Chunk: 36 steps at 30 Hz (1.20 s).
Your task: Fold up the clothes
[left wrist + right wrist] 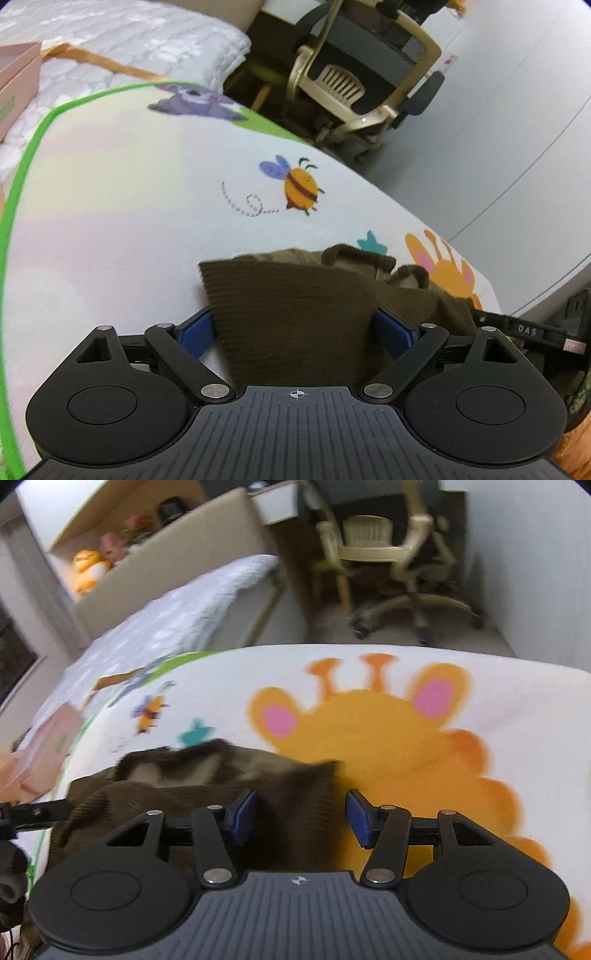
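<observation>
A brown ribbed knit garment (295,295) lies bunched on a cartoon-print mat (129,221), its collar with a pale lining (354,260) at the far side. My left gripper (295,328) is open, and its blue pads (195,334) straddle the garment's near edge, which runs between the fingers. In the right wrist view the same garment (207,790) fills the lower left. My right gripper (301,816) is open over the garment's right corner, one blue pad (243,812) above the cloth and the other above the mat's orange giraffe (388,738).
A bed with a grey quilt (129,40) lies beyond the mat, with a pink box (18,81) on it. A beige office chair (380,554) stands on the floor ahead. Plush toys sit in a cardboard box (177,550). The mat's far edge drops off to the floor.
</observation>
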Motion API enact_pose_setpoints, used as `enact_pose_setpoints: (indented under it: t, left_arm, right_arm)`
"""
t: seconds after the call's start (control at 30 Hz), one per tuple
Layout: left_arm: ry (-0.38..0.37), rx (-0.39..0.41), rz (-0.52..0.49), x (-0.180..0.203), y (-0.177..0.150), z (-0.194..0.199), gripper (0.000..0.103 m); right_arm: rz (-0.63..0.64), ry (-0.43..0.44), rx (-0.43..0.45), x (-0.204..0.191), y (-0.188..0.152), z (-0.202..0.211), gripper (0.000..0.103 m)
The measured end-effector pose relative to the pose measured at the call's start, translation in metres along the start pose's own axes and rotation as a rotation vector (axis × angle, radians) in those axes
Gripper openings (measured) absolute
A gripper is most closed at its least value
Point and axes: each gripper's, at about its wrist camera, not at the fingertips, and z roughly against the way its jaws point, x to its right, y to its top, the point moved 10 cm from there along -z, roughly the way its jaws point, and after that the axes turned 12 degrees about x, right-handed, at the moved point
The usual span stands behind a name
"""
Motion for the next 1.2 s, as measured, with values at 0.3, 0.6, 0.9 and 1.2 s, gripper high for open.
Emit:
enact_pose_setpoints:
  t: [0.3,0.6,0.9,1.2]
  left_arm:
    - [-0.002,0.059,-0.199,0.031,-0.006,0.002,0.020]
    - [-0.168,0.196,-0.391,0.088,-0.018,0.149,0.014]
    - [-0.180,0.035,-0.356,0.056,-0.118,0.211,0.053]
    - [-0.169,0.115,-0.047,0.007,-0.083,0.244,0.087]
  right_arm:
    - [0.225,0.032,0.057,-0.049,0.004,0.013,0.014]
    - [0.356,0.146,0.213,-0.079,-0.007,0.181,0.014]
    - [0.466,0.105,0.108,-0.063,-0.134,0.233,0.024]
    - [0.379,0.051,0.082,-0.023,-0.142,0.273,0.063]
